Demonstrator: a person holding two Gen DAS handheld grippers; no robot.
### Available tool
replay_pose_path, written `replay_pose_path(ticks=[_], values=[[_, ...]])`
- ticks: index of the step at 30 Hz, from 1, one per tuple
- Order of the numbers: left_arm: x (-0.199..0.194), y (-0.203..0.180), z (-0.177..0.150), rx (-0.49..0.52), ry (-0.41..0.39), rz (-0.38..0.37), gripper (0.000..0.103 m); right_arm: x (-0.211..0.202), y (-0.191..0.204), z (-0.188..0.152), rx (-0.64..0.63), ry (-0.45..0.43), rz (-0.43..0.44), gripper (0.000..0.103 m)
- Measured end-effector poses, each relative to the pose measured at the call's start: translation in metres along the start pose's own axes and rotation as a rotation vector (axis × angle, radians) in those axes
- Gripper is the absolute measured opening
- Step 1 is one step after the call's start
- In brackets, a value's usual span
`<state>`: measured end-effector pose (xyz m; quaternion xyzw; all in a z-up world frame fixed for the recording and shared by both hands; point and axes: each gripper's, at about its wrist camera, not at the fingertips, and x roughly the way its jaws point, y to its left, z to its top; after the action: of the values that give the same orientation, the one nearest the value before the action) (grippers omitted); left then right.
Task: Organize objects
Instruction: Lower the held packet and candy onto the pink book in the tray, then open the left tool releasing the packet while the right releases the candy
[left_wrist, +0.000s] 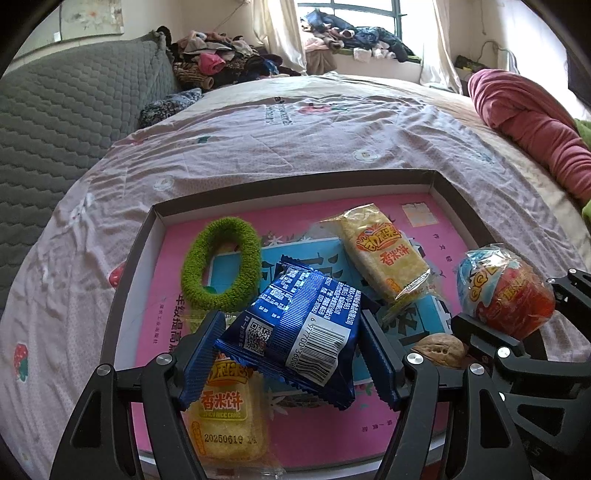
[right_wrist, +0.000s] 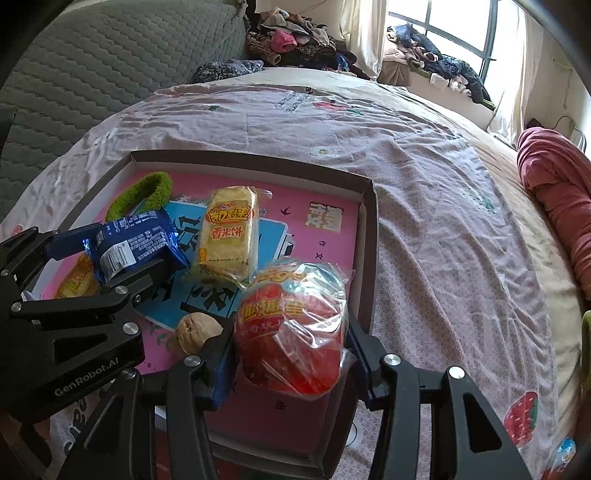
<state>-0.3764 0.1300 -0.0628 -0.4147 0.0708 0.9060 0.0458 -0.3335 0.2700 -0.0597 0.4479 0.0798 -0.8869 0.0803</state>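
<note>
A crinkled blue foil packet (left_wrist: 295, 332) is pinched between the ribbed fingers of the left gripper (left_wrist: 291, 343), above a shallow cardboard tray (left_wrist: 295, 182). A round snack in glossy clear plastic (right_wrist: 291, 325) is clamped by the right gripper (right_wrist: 291, 354) at the tray's near right corner. A fuzzy green ring (left_wrist: 221, 264), two rectangular rice-cake packs (left_wrist: 384, 254) (left_wrist: 229, 417) and a wrinkled walnut (left_wrist: 439, 349) are seen on the tray's pink floor.

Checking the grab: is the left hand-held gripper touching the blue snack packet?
Touching. The left wrist view shows the left hand-held gripper pinching the blue snack packet between both fingers.
</note>
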Motion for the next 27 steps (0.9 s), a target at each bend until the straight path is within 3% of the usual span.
replay_pose_path(ticks=[8,27], values=[[0.001,0.001,0.0,-0.004,0.002,0.009,0.074,0.0,0.001,0.0,-0.011,0.005,-0.013,0.052],[-0.004,0.004,0.001,-0.019,-0.002,0.004,0.078,-0.012,0.004,0.003,-0.037,-0.012,-0.026,0.067]])
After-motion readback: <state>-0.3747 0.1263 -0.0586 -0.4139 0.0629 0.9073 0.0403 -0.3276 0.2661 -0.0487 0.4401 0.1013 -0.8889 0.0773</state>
